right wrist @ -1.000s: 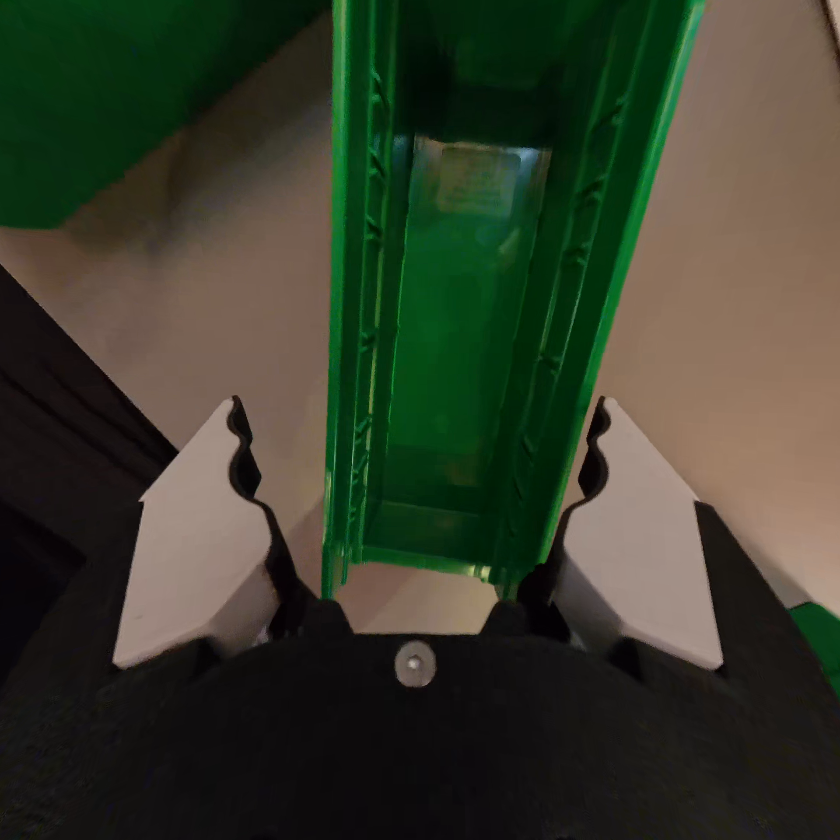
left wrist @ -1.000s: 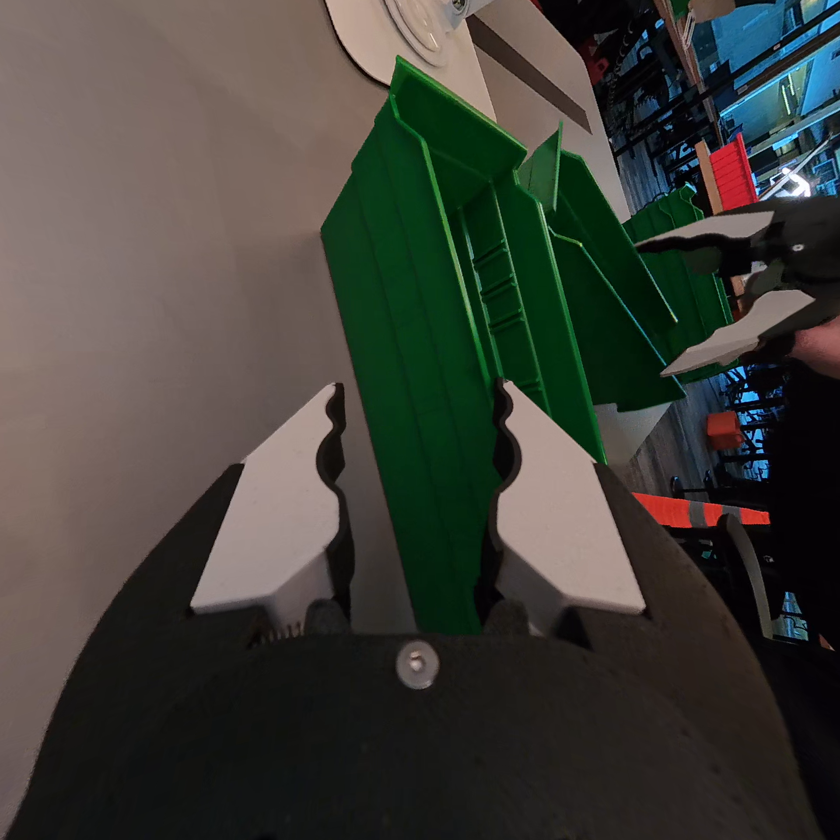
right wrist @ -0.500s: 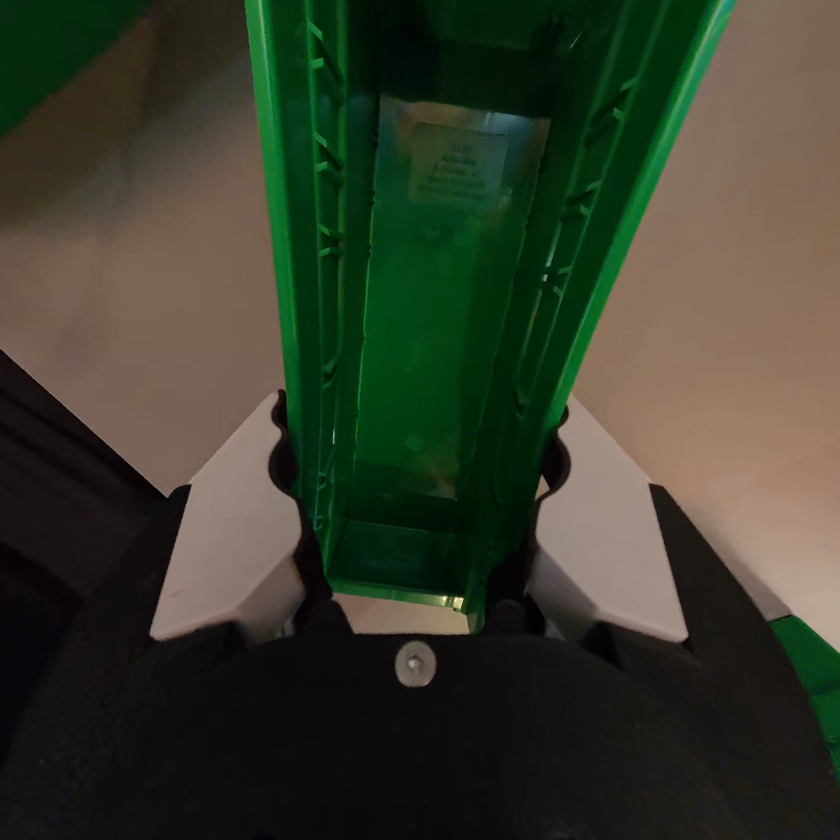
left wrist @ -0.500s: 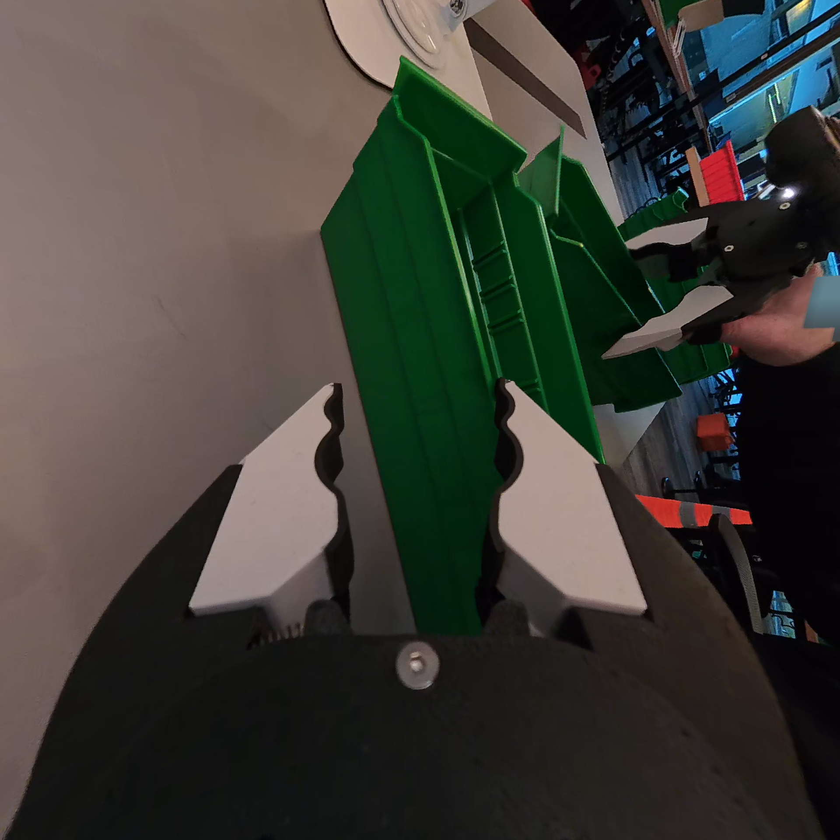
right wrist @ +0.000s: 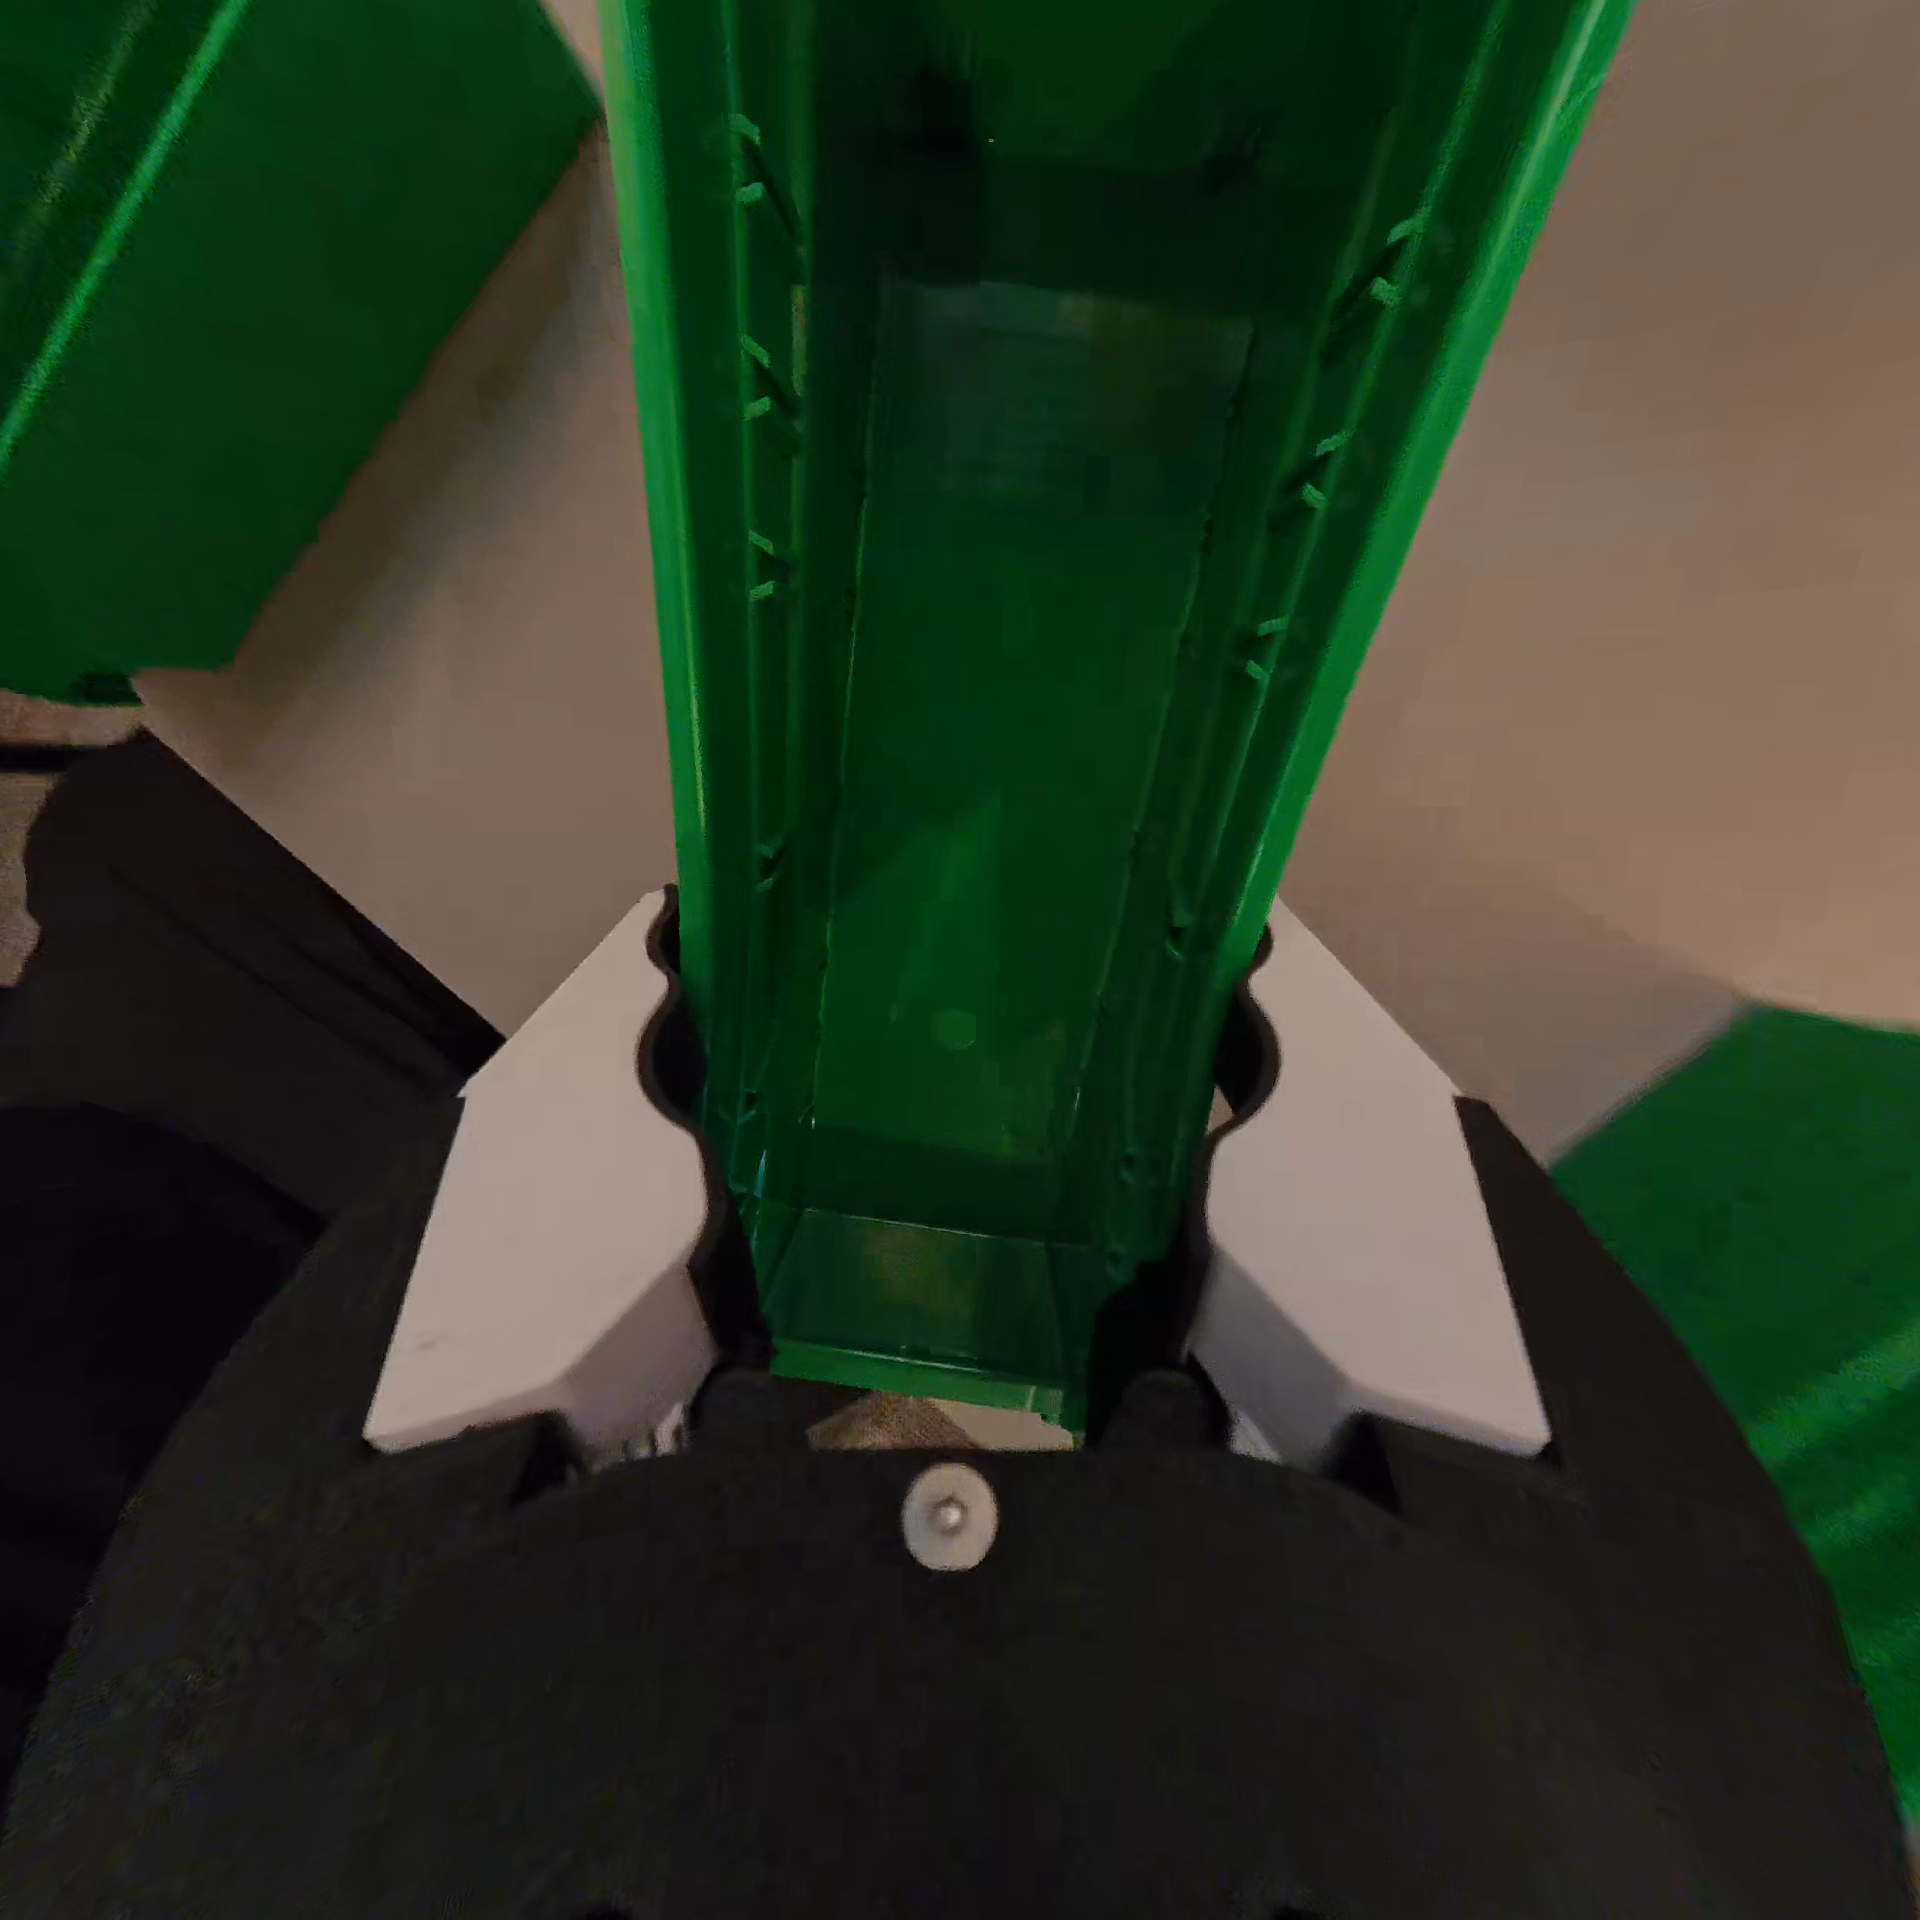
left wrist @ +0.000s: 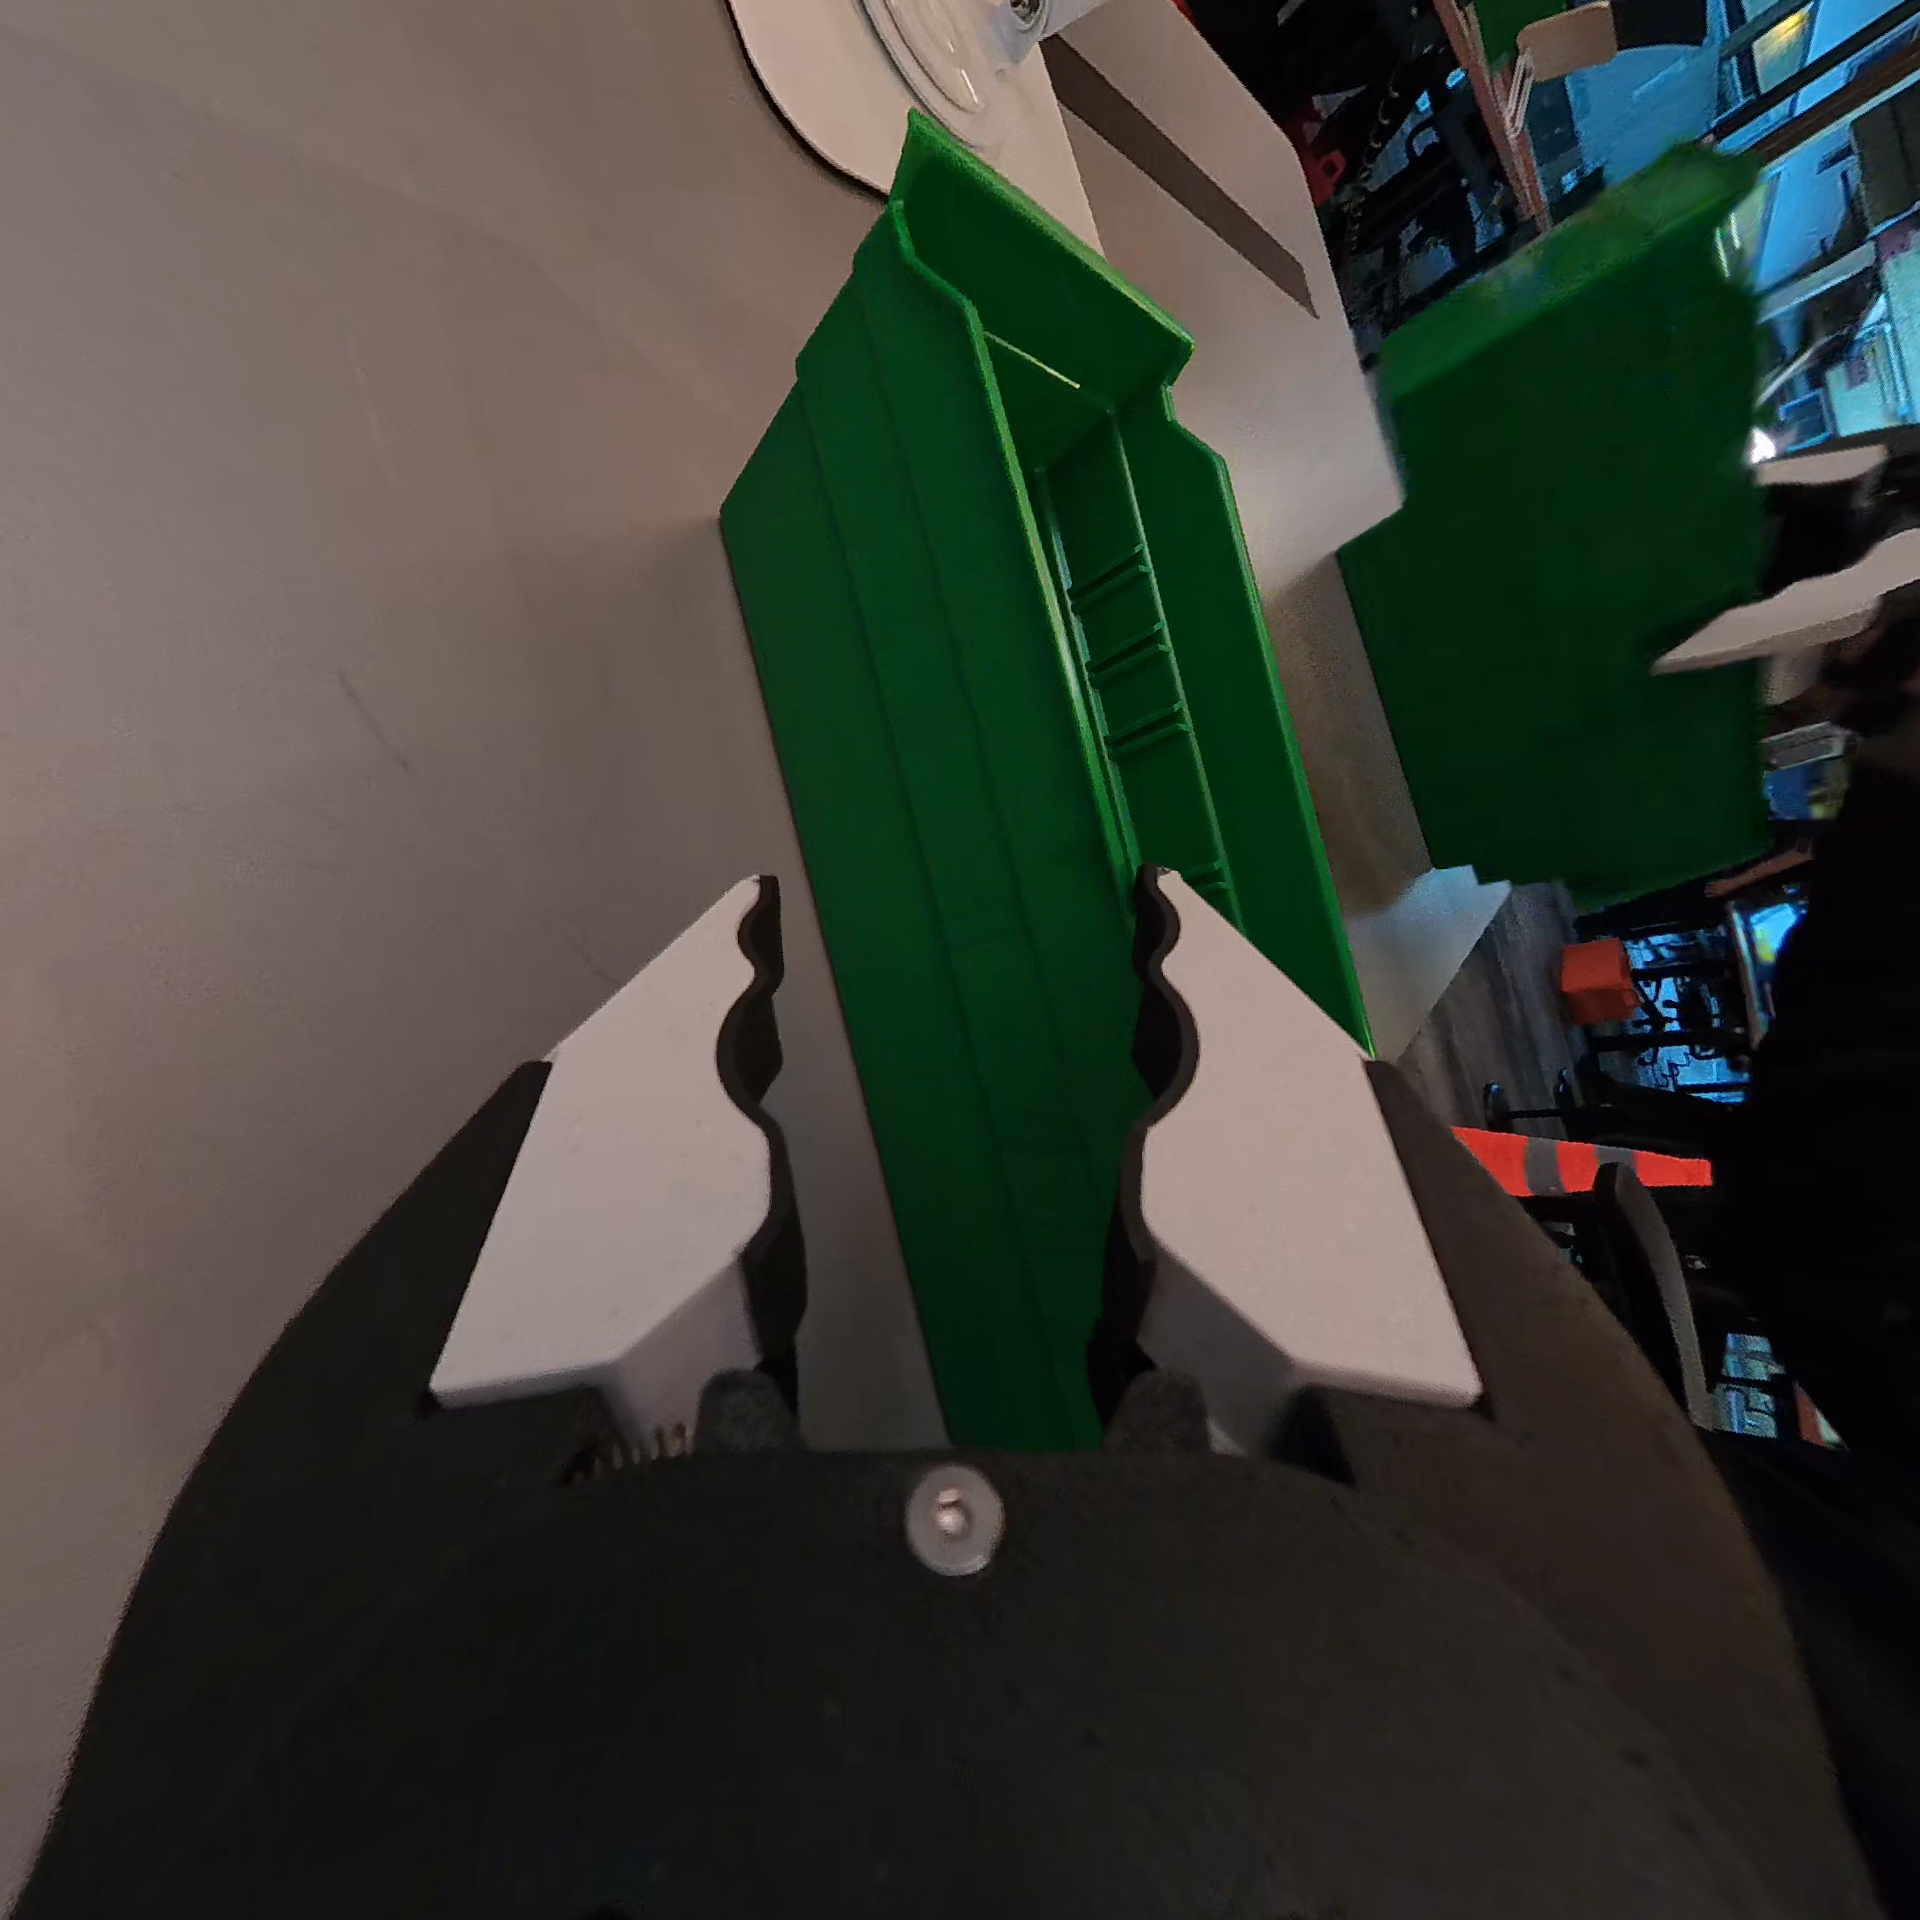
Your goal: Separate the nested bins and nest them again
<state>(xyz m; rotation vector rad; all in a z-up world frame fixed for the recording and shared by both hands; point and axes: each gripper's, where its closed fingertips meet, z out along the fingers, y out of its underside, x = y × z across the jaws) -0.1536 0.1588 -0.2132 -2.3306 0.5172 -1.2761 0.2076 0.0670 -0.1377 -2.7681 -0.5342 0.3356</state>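
A long narrow green bin (left wrist: 935, 831) lies on the grey table (left wrist: 312, 520). My left gripper (left wrist: 956, 881) is open and straddles its near end; the right finger touches its wall and a gap shows at the left finger. My right gripper (right wrist: 966, 914) is shut on the near end of a second narrow green bin (right wrist: 1039, 623), one finger on each side wall. In the left wrist view that bin (left wrist: 1558, 571) hangs blurred in the air to the right, with the right gripper (left wrist: 1787, 551) at its end.
A white round disc with a metal fitting (left wrist: 883, 62) lies on the table behind the bin. More green bin surfaces show in the right wrist view at upper left (right wrist: 208, 364) and lower right (right wrist: 1766, 1299). The table edge (left wrist: 1434, 956) runs at the right, with shelving beyond.
My right gripper closed from open onto the second bin's side walls and lifted it off the table. My left gripper and its bin have not moved.
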